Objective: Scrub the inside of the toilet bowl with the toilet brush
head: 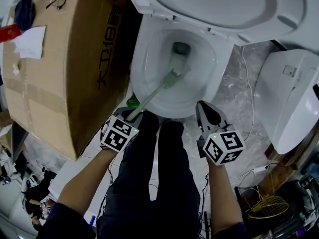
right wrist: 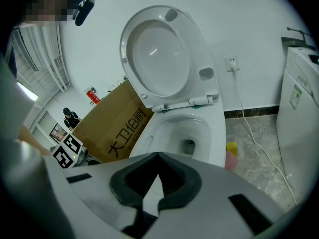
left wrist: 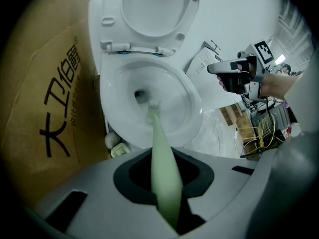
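Note:
The white toilet bowl (head: 141, 63) stands with its seat and lid (head: 219, 4) raised. A toilet brush with a pale green handle (head: 149, 97) slants from the lower left into the bowl, and its brush head (head: 174, 76) rests on the inner wall just below the drain hole. My left gripper (head: 133, 114) is shut on the handle's lower end (left wrist: 162, 173); the bristles (left wrist: 152, 105) lie beside the drain. My right gripper (head: 203, 106) hovers by the bowl's front right rim, shut with nothing in it, and its camera looks at the bowl (right wrist: 199, 118) from the front right.
A big cardboard box (head: 65, 68) leans close against the toilet's left side. A white appliance (head: 294, 98) stands to the right, with a white cable (head: 247, 88) on the marble floor. A yellow and pink sponge (right wrist: 232, 154) lies beside the toilet base. The person's dark-trousered legs (head: 159, 183) stand before the bowl.

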A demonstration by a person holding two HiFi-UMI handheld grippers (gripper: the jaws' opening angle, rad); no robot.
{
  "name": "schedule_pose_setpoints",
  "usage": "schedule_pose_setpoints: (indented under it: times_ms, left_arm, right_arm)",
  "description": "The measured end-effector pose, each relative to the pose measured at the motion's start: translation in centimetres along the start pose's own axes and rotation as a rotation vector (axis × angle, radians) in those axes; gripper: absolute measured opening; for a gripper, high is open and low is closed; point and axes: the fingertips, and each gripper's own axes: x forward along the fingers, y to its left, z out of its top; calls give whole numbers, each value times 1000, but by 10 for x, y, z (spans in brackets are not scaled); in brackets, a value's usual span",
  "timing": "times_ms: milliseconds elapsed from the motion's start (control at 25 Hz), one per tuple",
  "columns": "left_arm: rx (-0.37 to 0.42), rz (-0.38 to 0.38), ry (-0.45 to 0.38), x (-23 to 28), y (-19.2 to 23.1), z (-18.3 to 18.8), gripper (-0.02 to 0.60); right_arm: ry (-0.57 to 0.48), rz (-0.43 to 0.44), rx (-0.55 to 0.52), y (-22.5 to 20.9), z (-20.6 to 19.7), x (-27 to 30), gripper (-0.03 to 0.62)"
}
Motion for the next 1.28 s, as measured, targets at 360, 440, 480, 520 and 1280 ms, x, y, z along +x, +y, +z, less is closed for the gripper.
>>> schedule_pose_setpoints:
  times_ms: [360,440,480,520,1280]
  left_arm:
    - [-31,59,-3,-16,31,11,80]
    - [-35,70,-7,-18,38,16,80]
    - [-38,75,-9,-18,42,19,80]
    - [-41,78,-10,-18,45,22,80]
    - [-25,126,-47,-7,76,85,80]
  right_arm:
    - [7,18,2,5,15,19,3]
    - [9,22,1,6,18,22,3]
    - [11,23,1,5,19,23,3]
    - [13,23,1,4,19,23,3]
    - [2,-15,36,-30,29,16,3]
